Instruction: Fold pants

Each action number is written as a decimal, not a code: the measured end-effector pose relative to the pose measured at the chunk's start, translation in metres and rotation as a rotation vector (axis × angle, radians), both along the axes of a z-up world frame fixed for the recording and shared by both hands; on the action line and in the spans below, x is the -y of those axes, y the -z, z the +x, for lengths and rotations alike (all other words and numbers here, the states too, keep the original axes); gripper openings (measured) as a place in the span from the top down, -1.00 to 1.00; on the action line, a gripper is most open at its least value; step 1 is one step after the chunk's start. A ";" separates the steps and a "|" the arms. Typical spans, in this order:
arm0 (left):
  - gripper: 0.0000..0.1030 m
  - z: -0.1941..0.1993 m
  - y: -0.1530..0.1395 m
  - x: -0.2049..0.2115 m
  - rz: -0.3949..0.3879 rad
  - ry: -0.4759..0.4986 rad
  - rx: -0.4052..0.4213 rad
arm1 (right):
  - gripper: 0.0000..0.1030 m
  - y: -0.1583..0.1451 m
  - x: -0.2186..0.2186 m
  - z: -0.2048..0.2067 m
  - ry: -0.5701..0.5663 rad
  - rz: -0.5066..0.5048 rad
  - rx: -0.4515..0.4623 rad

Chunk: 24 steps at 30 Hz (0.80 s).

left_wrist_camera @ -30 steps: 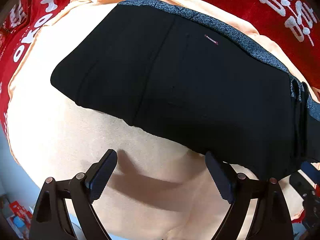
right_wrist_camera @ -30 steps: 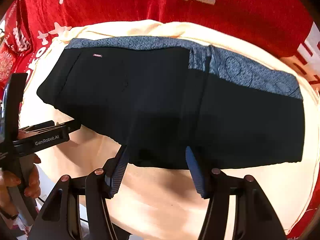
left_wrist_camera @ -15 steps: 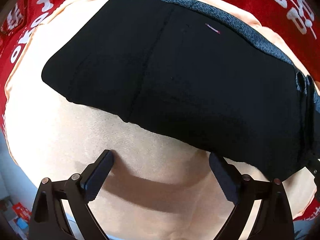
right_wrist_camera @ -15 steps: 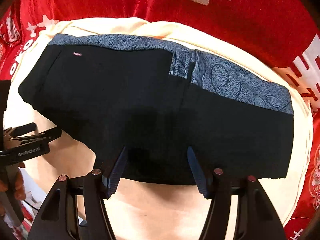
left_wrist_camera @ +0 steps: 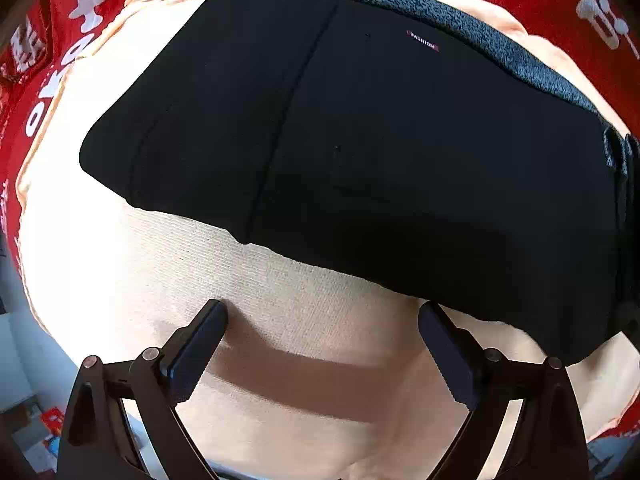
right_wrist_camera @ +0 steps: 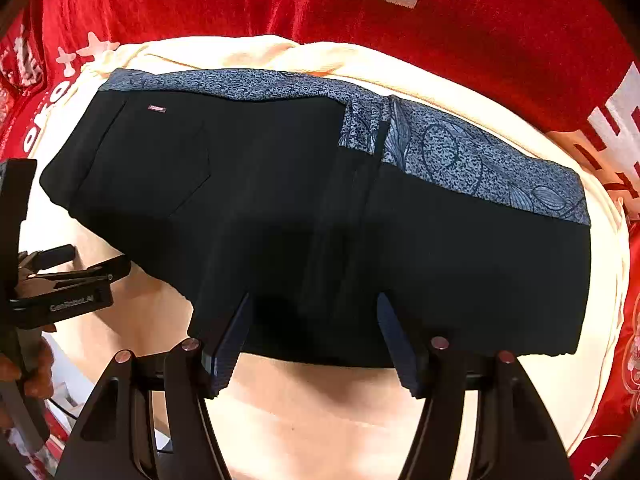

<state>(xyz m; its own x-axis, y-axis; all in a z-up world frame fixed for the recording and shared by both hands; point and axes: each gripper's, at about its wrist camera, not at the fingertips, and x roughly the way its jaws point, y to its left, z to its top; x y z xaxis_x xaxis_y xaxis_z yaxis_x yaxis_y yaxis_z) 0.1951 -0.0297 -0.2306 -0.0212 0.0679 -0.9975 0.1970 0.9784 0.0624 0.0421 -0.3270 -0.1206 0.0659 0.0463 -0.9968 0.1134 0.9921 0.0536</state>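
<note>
Black pants point(left_wrist_camera: 360, 152) with a blue-grey patterned waistband point(right_wrist_camera: 460, 152) lie flat and folded on a cream cloth point(left_wrist_camera: 280, 320). A small "FASHION" label point(left_wrist_camera: 423, 41) sits near the waistband. My left gripper point(left_wrist_camera: 322, 320) is open and empty, just short of the pants' near hem. My right gripper point(right_wrist_camera: 314, 312) is open, its fingertips over the near hem at the middle fold, holding nothing. The left gripper tool also shows at the left edge of the right wrist view point(right_wrist_camera: 60, 296).
A red cloth with white characters point(right_wrist_camera: 400, 12) covers the table beyond and around the cream cloth. The table's near edge and floor clutter point(left_wrist_camera: 36, 428) show at lower left. A hand point(right_wrist_camera: 36, 372) holds the left tool.
Both grippers have moved in closer to the pants' near hem. The right gripper's fingertips now overlap the hem. Both stay open. The pants have not moved.
</note>
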 end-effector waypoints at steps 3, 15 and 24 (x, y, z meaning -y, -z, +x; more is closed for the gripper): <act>-0.88 -0.004 -0.017 0.010 -0.040 -0.039 0.022 | -0.33 -0.006 0.005 -0.001 0.004 0.017 0.012; -0.88 0.026 -0.053 -0.053 -0.314 -0.332 0.140 | -0.33 0.014 0.012 0.008 0.120 0.120 0.010; -0.88 0.033 -0.039 -0.089 -0.587 -0.436 0.096 | -0.51 0.016 -0.007 0.010 0.020 0.058 0.014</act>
